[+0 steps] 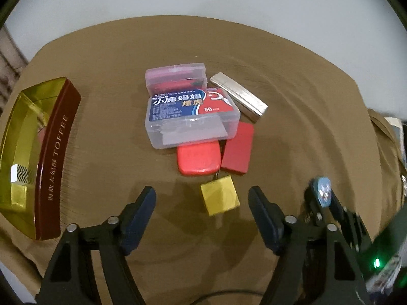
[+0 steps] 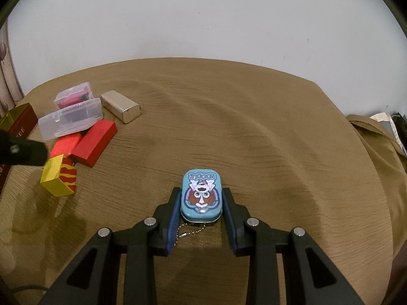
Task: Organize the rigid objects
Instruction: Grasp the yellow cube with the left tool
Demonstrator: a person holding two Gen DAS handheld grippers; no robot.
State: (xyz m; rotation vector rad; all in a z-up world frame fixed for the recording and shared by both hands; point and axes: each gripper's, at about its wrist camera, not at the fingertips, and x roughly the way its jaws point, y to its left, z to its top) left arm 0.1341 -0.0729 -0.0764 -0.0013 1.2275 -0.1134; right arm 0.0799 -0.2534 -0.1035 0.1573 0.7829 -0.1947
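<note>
My left gripper (image 1: 201, 198) points down at the brown cloth and stands open. A small yellow cube (image 1: 220, 198) sits between its fingers, closer to the right one, with no pad touching it. Just beyond the cube lies a pile: a red rounded tin (image 1: 198, 160), a red box (image 1: 237, 150), a clear floss-pick case (image 1: 190, 117), a second clear case (image 1: 175, 76) and a silver box (image 1: 239, 96). My right gripper (image 2: 201, 193) is shut on a blue cartoon tin (image 2: 202, 195) with a bead chain, held to the right of the pile. The cube (image 2: 59, 178) has red stripes on one side.
An open gold and dark red toffee box (image 1: 38, 152) stands at the left with a small patterned block (image 1: 21, 175) inside. The brown cloth (image 2: 254, 127) is wrinkled and drops off at the far edge. Loose clutter (image 2: 386, 122) lies past the table's right side.
</note>
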